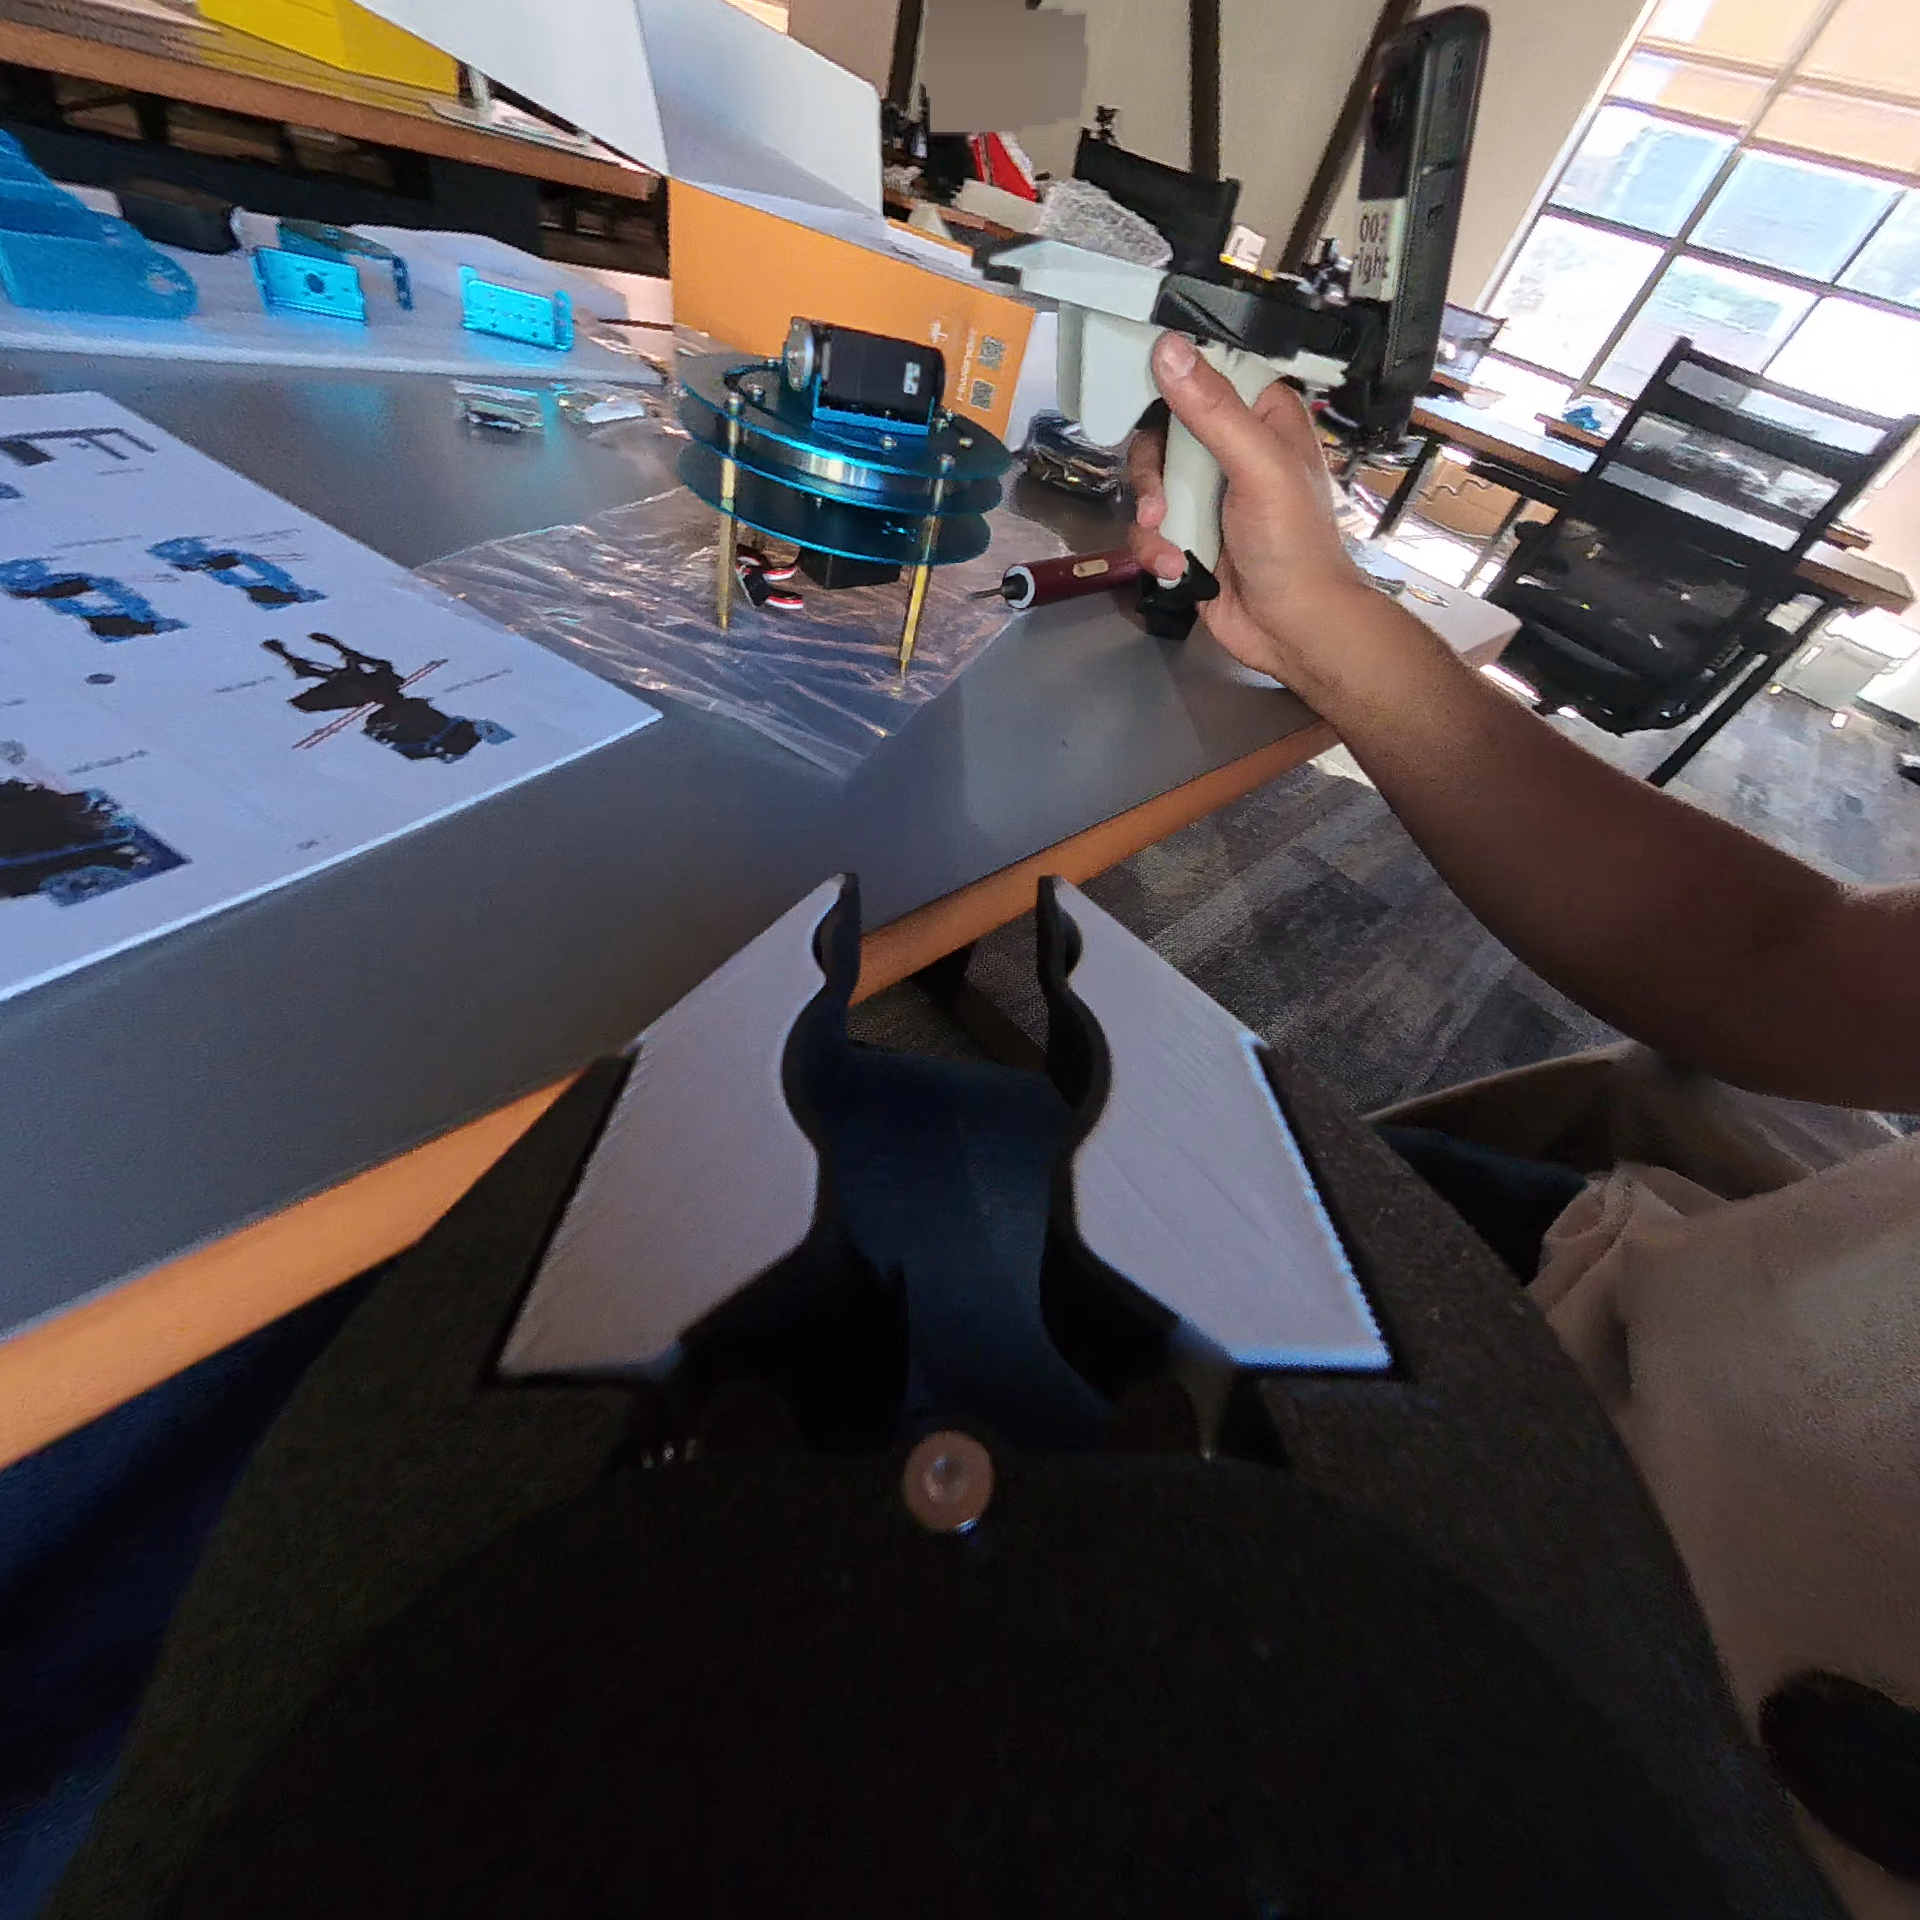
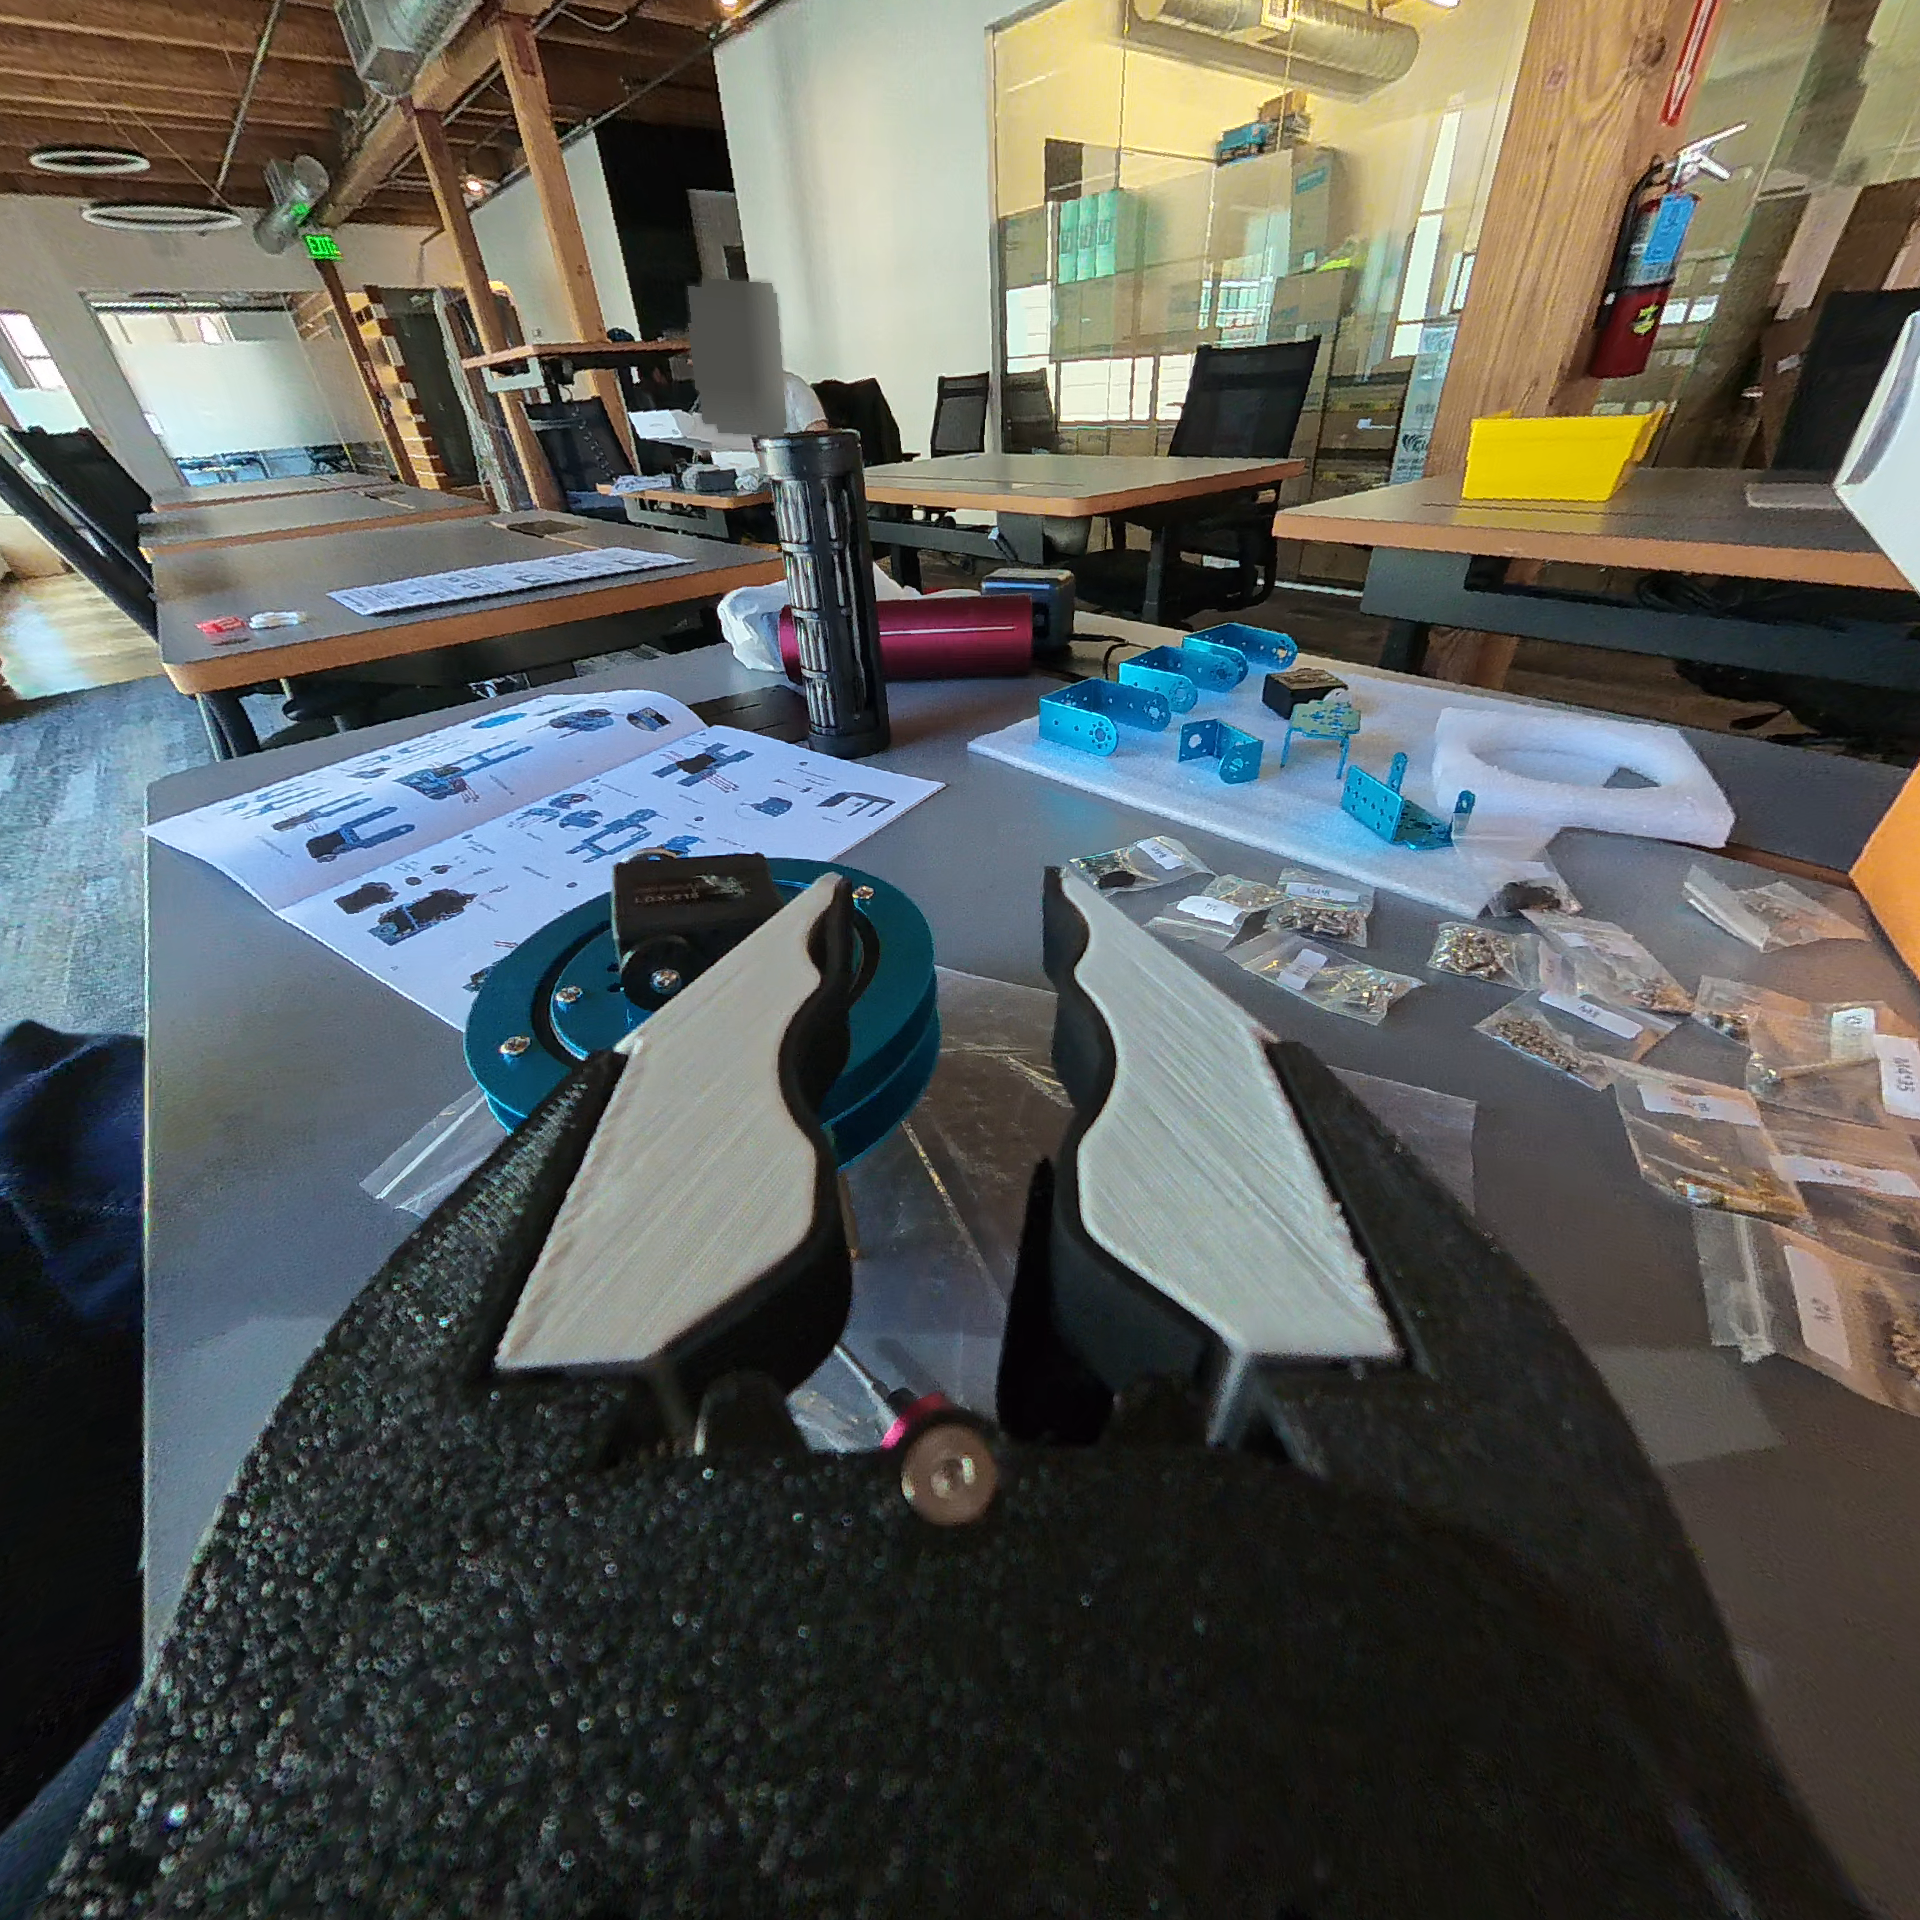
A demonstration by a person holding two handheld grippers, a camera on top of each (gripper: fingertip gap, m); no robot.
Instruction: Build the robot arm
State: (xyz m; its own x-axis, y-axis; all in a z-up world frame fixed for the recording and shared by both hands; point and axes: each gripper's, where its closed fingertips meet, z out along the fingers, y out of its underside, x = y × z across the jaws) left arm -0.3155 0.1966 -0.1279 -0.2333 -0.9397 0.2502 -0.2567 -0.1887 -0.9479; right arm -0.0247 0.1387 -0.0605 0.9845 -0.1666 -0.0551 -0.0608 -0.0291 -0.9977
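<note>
My left gripper point(image 1: 948, 914) is open and empty, hovering over the table's front edge point(image 1: 1039, 862). A blue round layered base point(image 1: 831, 468) with a black servo point(image 1: 873, 379) on top stands on brass legs on a plastic sheet. A hand point(image 1: 1257, 540) holds my right gripper point(image 1: 1013, 268) above and to the right of the base. In the right wrist view my right gripper point(image 2: 945, 914) is open and empty, with the blue base point(image 2: 582, 1029) and servo point(image 2: 691, 894) just past its left finger. A red screwdriver point(image 1: 1070, 577) lies below the right gripper; its tip end point(image 2: 914, 1418) shows.
An open instruction booklet point(image 2: 499, 821) lies left. Blue metal brackets point(image 2: 1226, 717) sit on white foam point(image 2: 1351, 831) at the back, beside a foam ring point(image 2: 1579, 769). Several bags of screws point(image 2: 1558, 997) lie right. A black cylinder point(image 2: 831, 592), a red tube point(image 2: 945, 634) and an orange box point(image 1: 831, 270) stand behind. The tips of one gripper are about 30 cm away from the tips of the other.
</note>
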